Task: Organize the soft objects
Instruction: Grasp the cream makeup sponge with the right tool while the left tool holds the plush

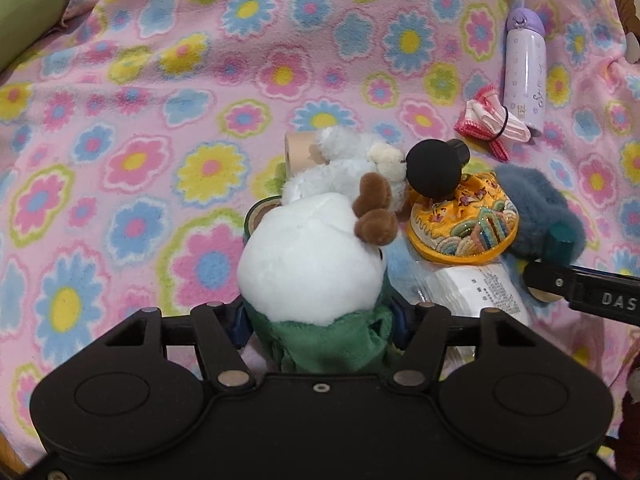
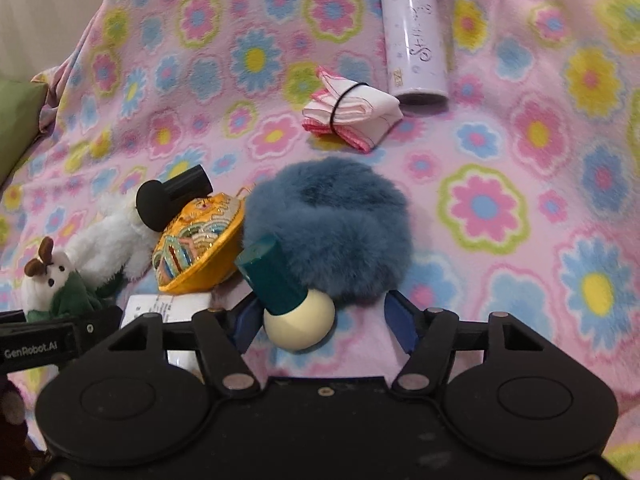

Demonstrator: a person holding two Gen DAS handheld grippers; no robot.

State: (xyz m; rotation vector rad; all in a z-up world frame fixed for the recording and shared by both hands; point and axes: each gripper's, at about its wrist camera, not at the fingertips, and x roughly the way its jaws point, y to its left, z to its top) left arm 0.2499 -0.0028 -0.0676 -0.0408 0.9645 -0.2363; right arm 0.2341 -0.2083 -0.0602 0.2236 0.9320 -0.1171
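Two risks: your left gripper (image 1: 320, 320) clenches the white plush (image 1: 312, 256) just beside the yellow pouch (image 1: 464, 220), while your right gripper's (image 2: 320, 320) jaws, spread around the blue fluff (image 2: 332, 232), may drag the pouch's neighbouring teal stamp (image 2: 272, 280).

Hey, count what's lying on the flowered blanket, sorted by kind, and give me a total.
Plush toys: 2, white reindeer, white fluffy one
Furry blue item: 1
Embroidered yellow pouch: 1
Folded pink cloth: 1
Purple bottle: 1
Total: 6
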